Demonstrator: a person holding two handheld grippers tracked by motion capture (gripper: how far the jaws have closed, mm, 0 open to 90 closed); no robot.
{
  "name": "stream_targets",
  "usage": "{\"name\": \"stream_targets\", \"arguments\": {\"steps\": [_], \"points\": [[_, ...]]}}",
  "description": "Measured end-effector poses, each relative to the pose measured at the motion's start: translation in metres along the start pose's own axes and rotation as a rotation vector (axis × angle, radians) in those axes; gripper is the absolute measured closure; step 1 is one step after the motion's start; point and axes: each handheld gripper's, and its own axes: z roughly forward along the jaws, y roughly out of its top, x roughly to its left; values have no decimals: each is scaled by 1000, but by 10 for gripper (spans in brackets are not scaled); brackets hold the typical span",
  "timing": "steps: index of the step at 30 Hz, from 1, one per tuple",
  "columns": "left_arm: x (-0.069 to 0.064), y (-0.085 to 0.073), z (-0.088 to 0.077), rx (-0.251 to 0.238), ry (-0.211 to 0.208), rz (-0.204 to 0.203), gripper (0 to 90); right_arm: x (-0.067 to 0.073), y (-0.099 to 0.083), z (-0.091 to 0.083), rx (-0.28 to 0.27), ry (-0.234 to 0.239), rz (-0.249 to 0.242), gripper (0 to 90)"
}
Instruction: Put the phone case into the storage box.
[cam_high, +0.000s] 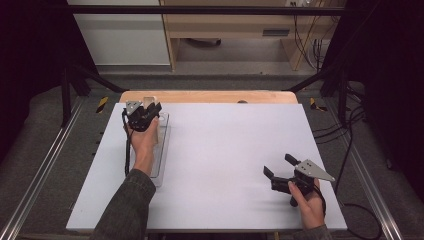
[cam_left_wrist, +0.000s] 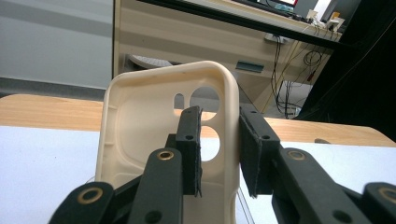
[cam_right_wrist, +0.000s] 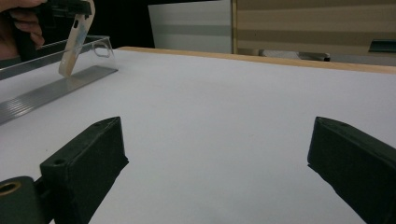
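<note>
Left claw has its jaws on either side of the cream phone case's side wall, one pad inside and one outside, though I can't tell if they're actually pinching it. The case stands upright over the clear tray (far-left part of the bench). Right claw sits wide apart, holding nothing, well away from the case.

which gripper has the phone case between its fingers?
The left gripper: its fingers straddle one side wall of the cream phone case, over the clear tray. The right gripper is spread wide over bare white table, with nothing between its fingers.
</note>
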Motion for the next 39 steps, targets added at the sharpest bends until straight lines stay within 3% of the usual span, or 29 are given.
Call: {"name": "stream_targets", "arguments": {"steps": [25,33,39], "points": [[-1,0,1,0,-8,-2,681,0,0,0,0,-1,4,42],[-2,2,-2,-2,-4,14,619,1,0,0,1,-2,0,42],[-2,3,-4,-3,15,22,521,1,0,0,1,-1,-1,42]]}}
